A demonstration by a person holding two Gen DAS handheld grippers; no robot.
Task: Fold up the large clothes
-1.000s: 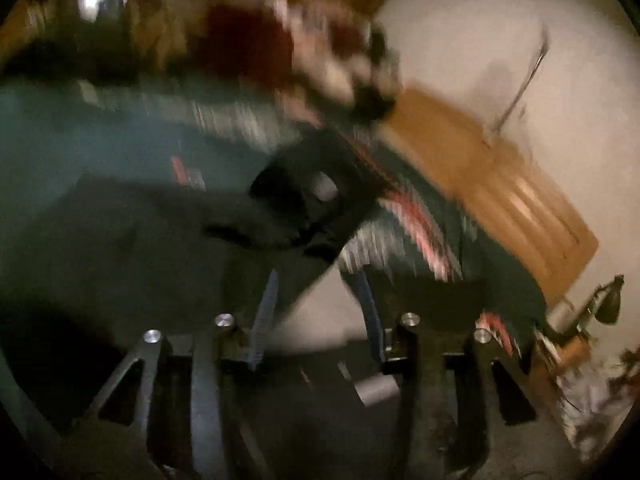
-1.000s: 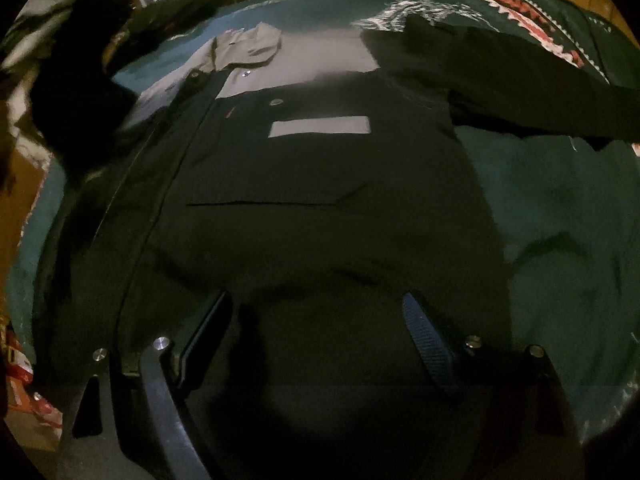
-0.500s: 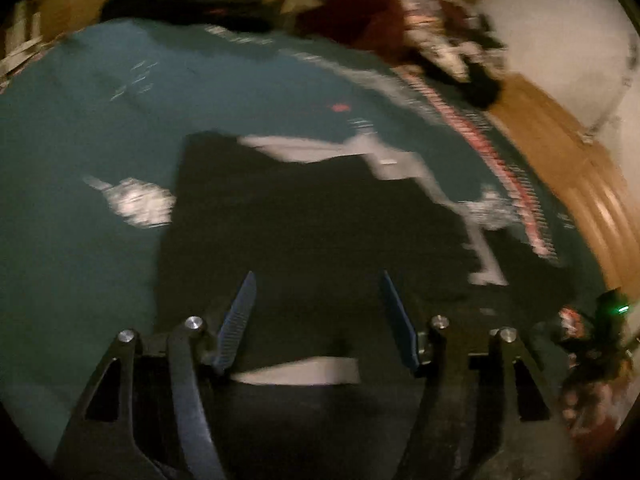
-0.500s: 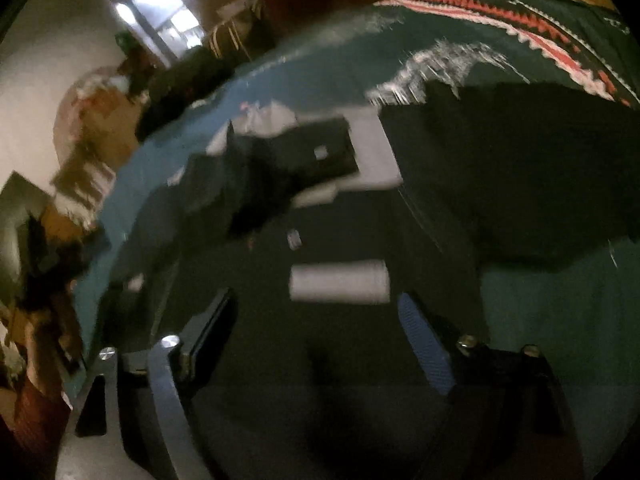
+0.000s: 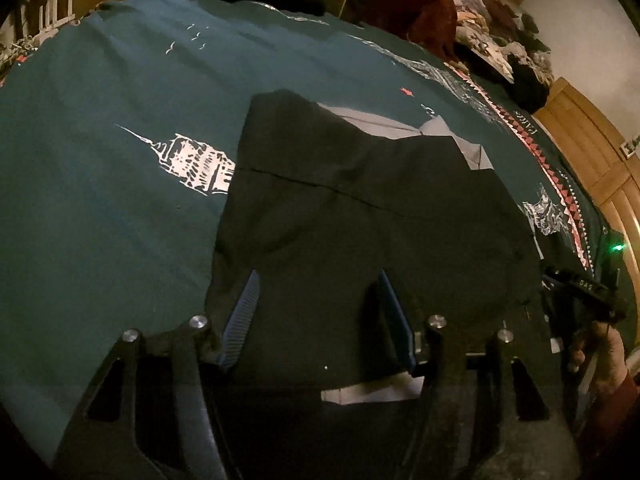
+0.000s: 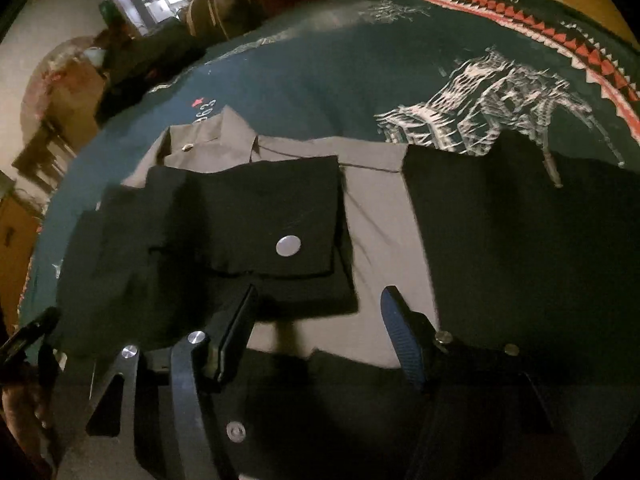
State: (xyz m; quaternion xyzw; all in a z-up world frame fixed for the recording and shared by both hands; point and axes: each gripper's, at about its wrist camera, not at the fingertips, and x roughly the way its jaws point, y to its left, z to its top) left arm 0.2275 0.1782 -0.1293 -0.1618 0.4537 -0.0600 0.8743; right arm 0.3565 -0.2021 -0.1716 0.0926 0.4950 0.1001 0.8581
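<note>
A black jacket [image 5: 360,208] with a grey collar [image 6: 216,136] lies flat on a teal bed cover [image 5: 100,160]. One black sleeve cuff [image 6: 260,216] with a silver snap [image 6: 288,246] lies folded across the grey chest. My left gripper [image 5: 317,280] hovers open over the dark fabric, holding nothing. In the right wrist view, my right gripper [image 6: 320,294] hangs over the grey chest just below that cuff. Its jaws are closing, and nothing is pinched between them. The other sleeve [image 6: 520,240] lies dark at the right.
Heaped clothes [image 5: 420,12] line the bed's far side. Wooden panelling [image 5: 580,140] runs along the right. A hand [image 5: 600,356] holding the other gripper shows at the right edge of the left wrist view. Teal cover [image 6: 320,80] with white prints lies beyond the collar.
The sleeve that hung blurred in front of my left gripper now lies across the jacket, and that gripper stands wider. My right gripper has travelled up the jacket toward the collar, jaws narrower.
</note>
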